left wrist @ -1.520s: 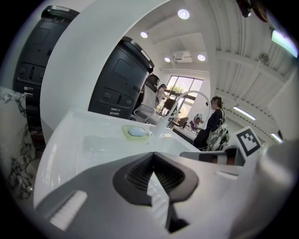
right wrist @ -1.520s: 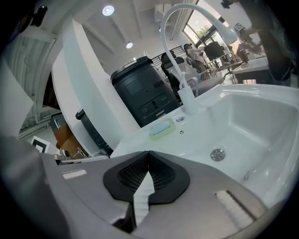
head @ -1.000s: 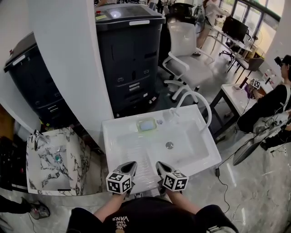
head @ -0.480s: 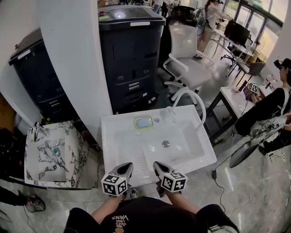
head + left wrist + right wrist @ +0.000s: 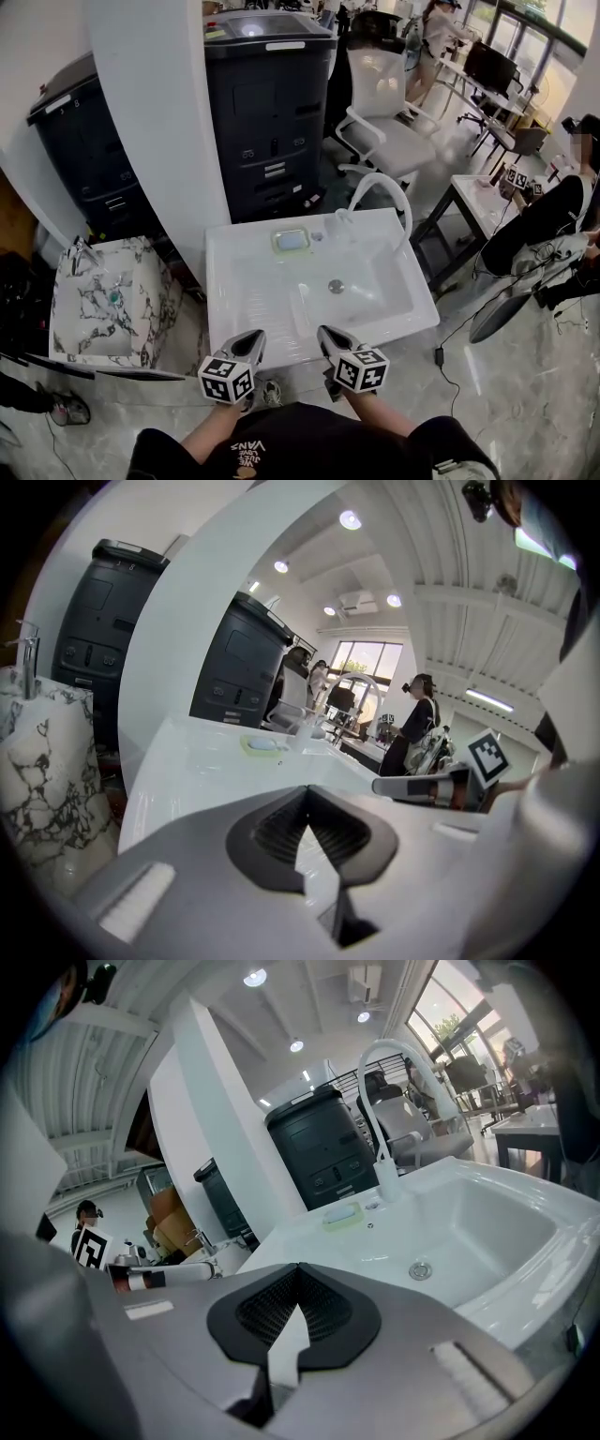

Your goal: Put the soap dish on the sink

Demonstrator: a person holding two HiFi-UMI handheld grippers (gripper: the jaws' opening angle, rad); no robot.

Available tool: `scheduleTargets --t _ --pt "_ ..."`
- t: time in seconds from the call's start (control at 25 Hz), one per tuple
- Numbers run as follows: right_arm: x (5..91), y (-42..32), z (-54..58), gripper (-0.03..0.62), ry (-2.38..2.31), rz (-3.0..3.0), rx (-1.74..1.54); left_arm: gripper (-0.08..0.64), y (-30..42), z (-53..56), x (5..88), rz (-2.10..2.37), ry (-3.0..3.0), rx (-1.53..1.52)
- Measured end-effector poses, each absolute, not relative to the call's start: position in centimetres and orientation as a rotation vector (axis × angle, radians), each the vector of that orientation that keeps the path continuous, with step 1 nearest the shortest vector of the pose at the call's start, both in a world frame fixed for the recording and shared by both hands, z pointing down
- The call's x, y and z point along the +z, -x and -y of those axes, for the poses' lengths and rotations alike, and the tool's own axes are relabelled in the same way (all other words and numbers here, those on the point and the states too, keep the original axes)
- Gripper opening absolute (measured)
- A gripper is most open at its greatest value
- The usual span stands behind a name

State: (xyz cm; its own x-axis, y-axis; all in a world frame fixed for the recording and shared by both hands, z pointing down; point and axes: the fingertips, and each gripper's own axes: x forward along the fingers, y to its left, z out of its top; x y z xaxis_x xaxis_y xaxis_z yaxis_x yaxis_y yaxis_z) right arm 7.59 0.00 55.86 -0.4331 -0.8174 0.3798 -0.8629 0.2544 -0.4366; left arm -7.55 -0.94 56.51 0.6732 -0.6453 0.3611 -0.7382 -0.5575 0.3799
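A marble basin [image 5: 94, 300] stands at 9 o'clock of the white sink [image 5: 253, 291]. The left tool [image 5: 249, 337] hangs over the sink's 6 o'clock rim, its jaws pressed together on nothing. The soap dish [image 5: 292, 241] sits on the sink's back ledge, at 12 o'clock from both tools and well apart from them. The right tool [image 5: 328, 334] is likewise closed and empty. The faucet [image 5: 380, 184] rises at 3 o'clock of the dish.

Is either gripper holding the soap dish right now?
No, the soap dish sits on the sink's back ledge by the faucet; the left gripper and right gripper are shut and empty.
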Motion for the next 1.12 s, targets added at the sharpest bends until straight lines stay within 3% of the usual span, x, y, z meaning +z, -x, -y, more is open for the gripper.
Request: scheduleTargets --t 1.12 --pt "54.9 -10.0 -3.2 0.002 -1.597 2.505 0.907 0.052 4.7 -3.8 54.1 1.147 -2.360 0.137"
